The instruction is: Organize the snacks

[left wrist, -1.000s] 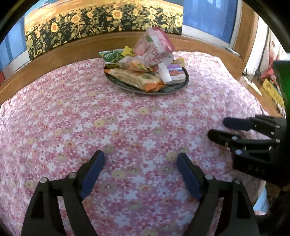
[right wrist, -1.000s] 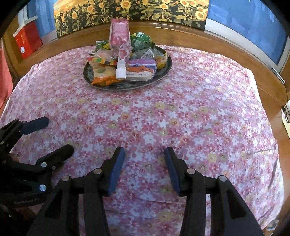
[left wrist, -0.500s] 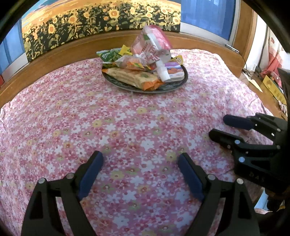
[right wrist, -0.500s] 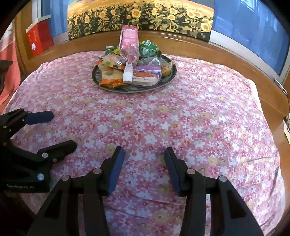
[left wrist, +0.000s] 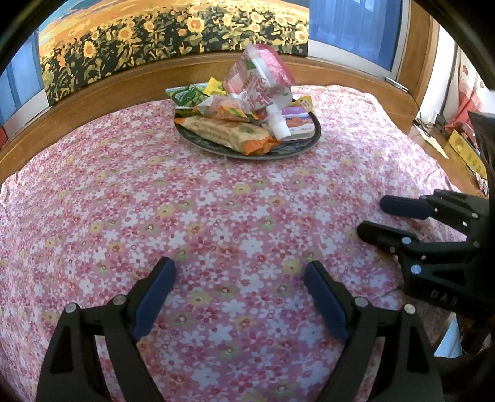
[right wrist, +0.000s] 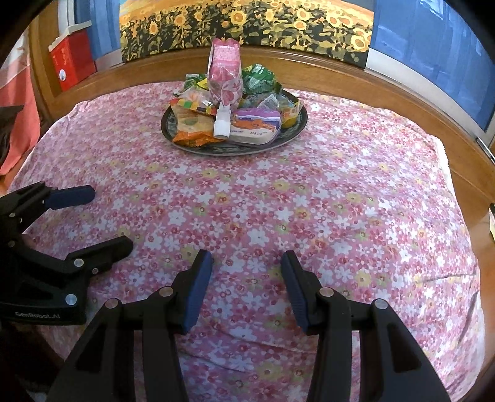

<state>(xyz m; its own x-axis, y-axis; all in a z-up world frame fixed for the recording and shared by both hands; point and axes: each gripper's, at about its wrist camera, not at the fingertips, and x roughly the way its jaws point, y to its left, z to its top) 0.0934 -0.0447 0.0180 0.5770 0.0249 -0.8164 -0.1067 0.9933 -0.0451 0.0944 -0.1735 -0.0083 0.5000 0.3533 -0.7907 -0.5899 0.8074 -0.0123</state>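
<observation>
A dark round plate (left wrist: 304,145) (right wrist: 289,140) stands at the far side of the flowered tablecloth, heaped with snack packs. A pink spouted pouch (left wrist: 256,80) (right wrist: 224,74) leans on top, white cap down. An orange-ended biscuit pack (left wrist: 227,133) (right wrist: 191,130) and a purple-and-orange pack (right wrist: 256,125) lie at the front. My left gripper (left wrist: 239,272) is open and empty over the cloth, well short of the plate. My right gripper (right wrist: 246,263) is open and empty too. Each shows in the other's view, the right (left wrist: 376,218) and the left (right wrist: 106,219).
The pink flowered cloth (left wrist: 185,201) covers the table to its wooden rim (left wrist: 102,89). A sunflower picture (right wrist: 247,21) stands behind it. A red box (right wrist: 72,60) sits at the far left. The table's right edge drops to a wooden floor (left wrist: 433,145).
Both grippers have tilted or lifted slightly, so the plate sits a little lower in both views. Both stay open and empty.
</observation>
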